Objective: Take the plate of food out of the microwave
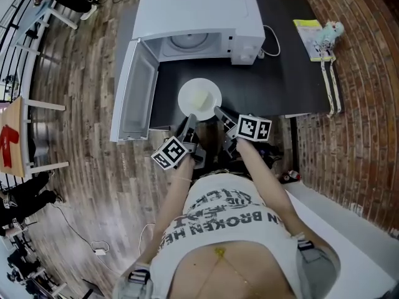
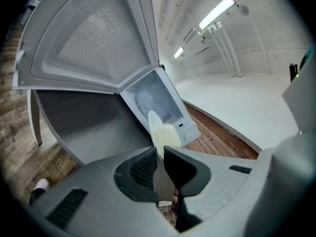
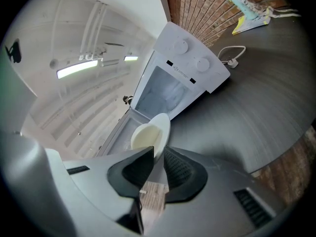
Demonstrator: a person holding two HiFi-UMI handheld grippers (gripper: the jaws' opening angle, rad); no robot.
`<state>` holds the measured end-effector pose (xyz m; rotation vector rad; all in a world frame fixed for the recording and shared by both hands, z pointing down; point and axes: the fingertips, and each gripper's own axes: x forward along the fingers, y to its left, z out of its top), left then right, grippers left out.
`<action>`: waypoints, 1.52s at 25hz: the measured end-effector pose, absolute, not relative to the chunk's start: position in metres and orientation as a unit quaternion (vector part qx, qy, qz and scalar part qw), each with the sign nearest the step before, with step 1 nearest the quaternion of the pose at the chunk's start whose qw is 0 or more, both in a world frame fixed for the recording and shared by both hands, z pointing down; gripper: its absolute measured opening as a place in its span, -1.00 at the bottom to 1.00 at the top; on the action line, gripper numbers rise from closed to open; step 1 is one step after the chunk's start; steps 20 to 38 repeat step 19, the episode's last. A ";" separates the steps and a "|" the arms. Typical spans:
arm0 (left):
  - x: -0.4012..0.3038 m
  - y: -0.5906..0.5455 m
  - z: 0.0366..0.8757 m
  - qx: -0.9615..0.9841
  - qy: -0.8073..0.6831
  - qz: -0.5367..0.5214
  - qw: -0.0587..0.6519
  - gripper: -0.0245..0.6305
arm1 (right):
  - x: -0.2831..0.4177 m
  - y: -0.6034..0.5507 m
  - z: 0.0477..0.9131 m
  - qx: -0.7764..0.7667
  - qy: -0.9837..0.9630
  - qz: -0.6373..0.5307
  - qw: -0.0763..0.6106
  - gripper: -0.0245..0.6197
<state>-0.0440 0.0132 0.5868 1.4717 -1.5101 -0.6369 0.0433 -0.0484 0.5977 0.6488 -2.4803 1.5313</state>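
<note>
A white plate [image 1: 199,97] with pale yellowish food hangs over the dark table [image 1: 280,80], just in front of the open white microwave [image 1: 196,17]. My left gripper [image 1: 191,118] is shut on the plate's near left rim, and my right gripper [image 1: 219,112] is shut on its near right rim. In the left gripper view the plate [image 2: 163,135] stands edge-on between the pads of the gripper [image 2: 161,157]. The right gripper view shows the same for the plate [image 3: 148,135] and that gripper [image 3: 159,154]. The microwave cavity [image 2: 153,98] holds only its turntable.
The microwave door [image 1: 134,92] swings out wide to the left, past the table edge. A yellow booklet with a small toy [image 1: 315,36] lies at the table's back right, and a white cable [image 1: 271,42] runs beside the microwave. A wooden chair [image 1: 19,136] stands far left.
</note>
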 end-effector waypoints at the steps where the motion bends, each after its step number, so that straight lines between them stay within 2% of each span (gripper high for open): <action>1: -0.044 0.013 0.587 0.596 -0.611 -0.258 0.453 -0.77 | 0.044 -0.048 0.598 0.217 -0.828 0.511 0.078 -0.73; 38: -0.040 0.018 0.595 0.584 -0.612 -0.258 0.467 -0.77 | 0.047 -0.044 0.604 0.217 -0.824 0.516 0.091 -0.73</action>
